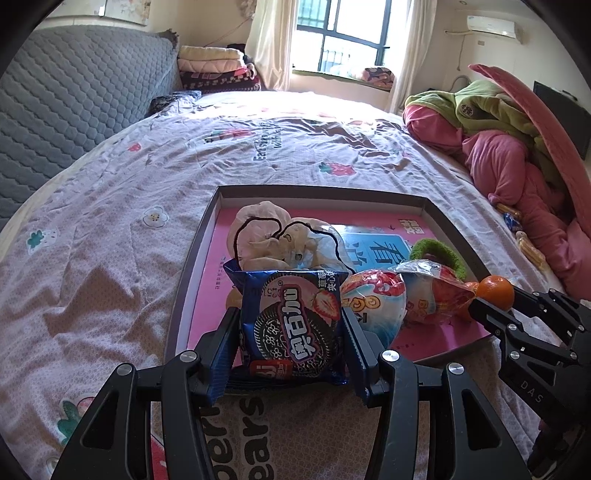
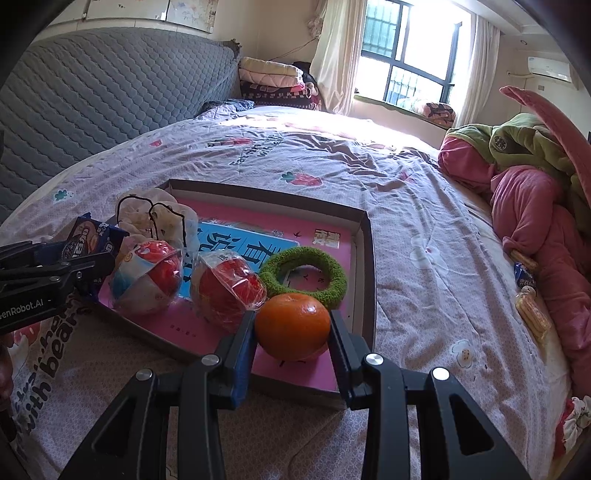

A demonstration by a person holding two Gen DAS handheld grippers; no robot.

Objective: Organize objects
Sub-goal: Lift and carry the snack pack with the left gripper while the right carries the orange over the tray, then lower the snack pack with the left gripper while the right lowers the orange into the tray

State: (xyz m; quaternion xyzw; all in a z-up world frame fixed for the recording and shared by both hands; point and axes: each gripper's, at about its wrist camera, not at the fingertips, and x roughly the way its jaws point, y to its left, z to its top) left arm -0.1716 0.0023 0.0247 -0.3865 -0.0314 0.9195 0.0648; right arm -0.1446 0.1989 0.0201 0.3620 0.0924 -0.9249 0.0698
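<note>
**Both grippers loaded at the tray's near edge**

The left gripper [image 1: 291, 343] has its jaws closed on a blue cookie packet [image 1: 291, 325], held upright over the near-left corner of the tray [image 2: 364, 236]. The right gripper [image 2: 291, 332] has its jaws clamped on an orange [image 2: 292, 325], one pad on each side, at the tray's near-right corner (whether the fruit touches the pink floor of the tray cannot be told).

Just behind both sit two plastic-wrapped red-and-white balls [image 2: 147, 277], side by side on the tray floor. A fuzzy green ring [image 2: 303, 277] lies flat to their right, directly beyond the orange. At the tray's far-left end is a crumpled pale bag with thin black handles [image 1: 266, 236].

The tray rests on a bed with a pink printed sheet [image 1: 110, 221]. Farther off on the right edge of the bed is a heap of pink and green bedding [image 2: 524, 192], with small snack packets [image 2: 532, 310] beside it. A grey quilted headboard [image 1: 74, 96] and a bright window [image 1: 343, 33] close the room.
</note>
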